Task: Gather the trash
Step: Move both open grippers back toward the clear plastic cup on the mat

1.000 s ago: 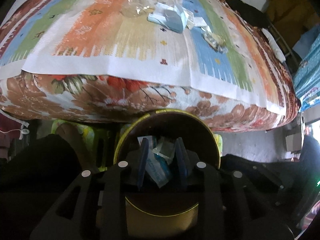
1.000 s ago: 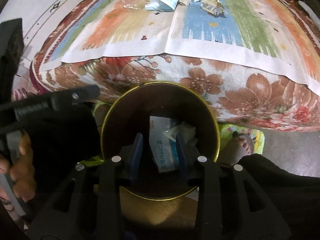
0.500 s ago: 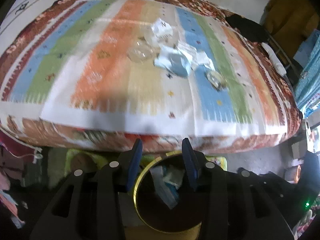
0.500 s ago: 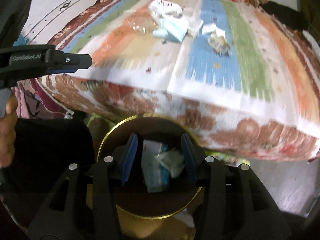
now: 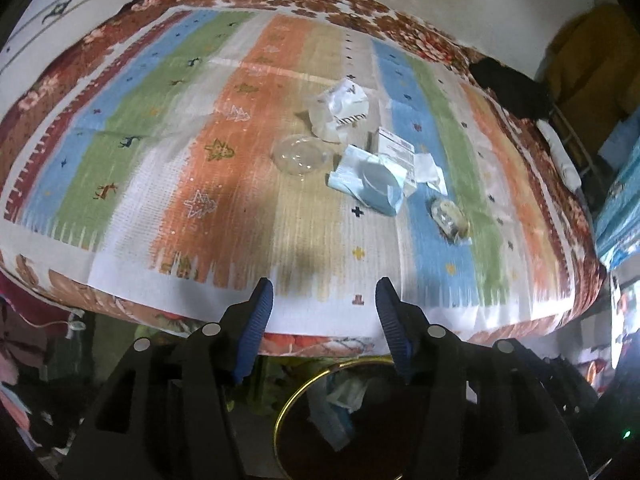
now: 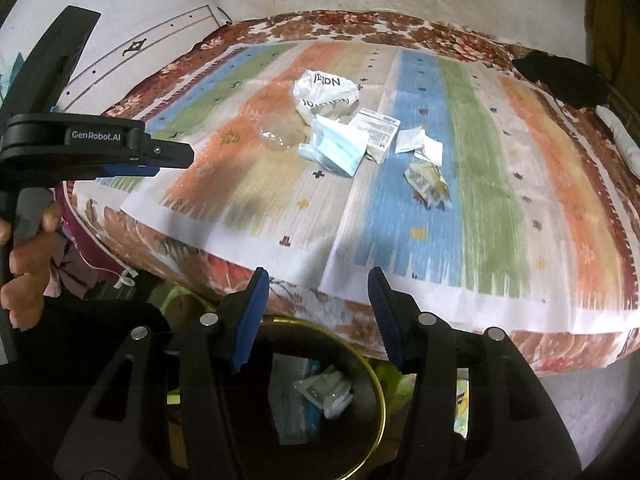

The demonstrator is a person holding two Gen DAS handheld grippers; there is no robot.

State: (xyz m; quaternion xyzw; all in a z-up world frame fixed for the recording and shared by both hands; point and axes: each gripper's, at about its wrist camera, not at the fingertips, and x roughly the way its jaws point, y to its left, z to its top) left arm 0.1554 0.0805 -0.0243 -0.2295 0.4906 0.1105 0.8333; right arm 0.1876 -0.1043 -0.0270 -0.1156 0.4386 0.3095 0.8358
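Trash lies in the middle of a striped cloth on a bed: a blue face mask (image 5: 372,180) (image 6: 338,146), a crumpled white bag (image 5: 342,106) (image 6: 326,94), a clear plastic lid (image 5: 298,154) (image 6: 276,136), a small carton (image 6: 378,128), white paper scraps (image 6: 420,144) and a crumpled wrapper (image 5: 450,216) (image 6: 428,184). A gold-rimmed dark bin (image 5: 304,388) (image 6: 380,392) below the bed edge holds a packet and wrappers. My left gripper (image 5: 324,300) and right gripper (image 6: 316,288) are open and empty, above the bin, short of the trash.
The bed's floral quilt edge (image 6: 400,320) lies just past both grippers. A black cloth (image 6: 560,80) lies at the far right corner. The left gripper's body (image 6: 80,140) and the hand holding it show at the left of the right wrist view. A wall stands behind the bed.
Both grippers have risen from inside the bin and tilted up toward the bed top. Their jaws have opened wider. The trash dropped earlier stays in the bin.
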